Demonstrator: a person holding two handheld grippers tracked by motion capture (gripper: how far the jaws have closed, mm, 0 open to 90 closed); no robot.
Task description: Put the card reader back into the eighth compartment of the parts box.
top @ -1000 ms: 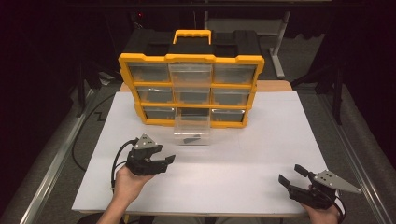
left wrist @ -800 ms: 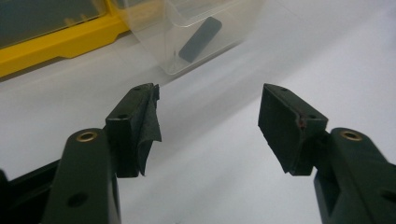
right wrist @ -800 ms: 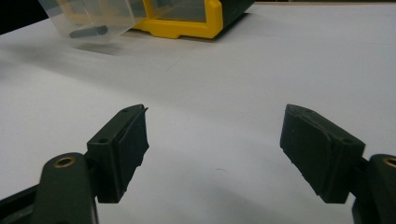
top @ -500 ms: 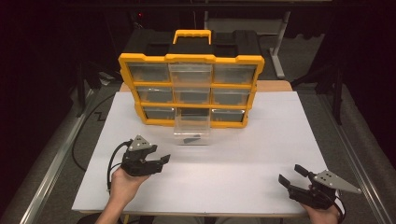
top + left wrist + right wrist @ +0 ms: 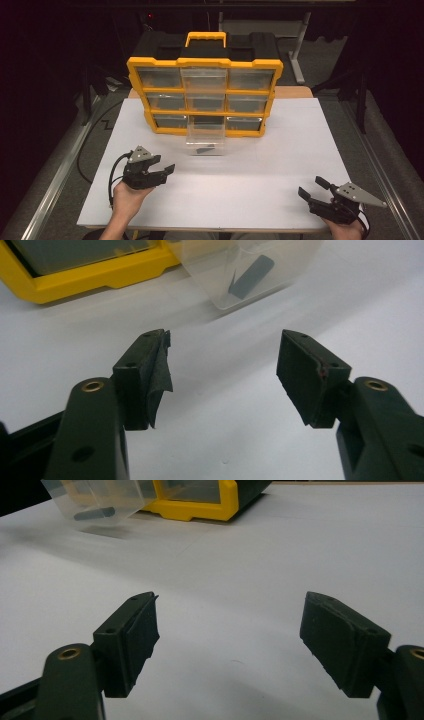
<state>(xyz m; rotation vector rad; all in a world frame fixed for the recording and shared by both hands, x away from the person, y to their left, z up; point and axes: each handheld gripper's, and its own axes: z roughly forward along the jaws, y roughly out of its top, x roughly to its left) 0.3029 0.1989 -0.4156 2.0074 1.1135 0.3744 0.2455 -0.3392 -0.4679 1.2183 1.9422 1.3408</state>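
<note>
Left gripper (image 5: 165, 167) held over the desk (image 5: 300, 150) near its front-left corner, jaws spread wide apart, nothing between them, nothing touched; pads (image 5: 155, 375) bare in the left gripper view, one with its lining peeling at the edge. Aimed toward the clear drawer (image 5: 205, 141). Right gripper (image 5: 312, 189) held at the front-right corner, jaws likewise wide apart and empty, pointed across the desk toward the left and back.

Clear drawer pulled out of the bottom middle slot of the yellow organizer (image 5: 205, 75), resting on the desk just in front of it, roughly midway between the left and right edges. Long axis run from back edge toward front edge, open end up. Inside, a small dark flat piece (image 5: 205, 148) lying on the drawer floor, its long axis roughly parallel to the front edge. Organizer upright at the back of the desk, handle on top, other drawers pushed in.
</note>
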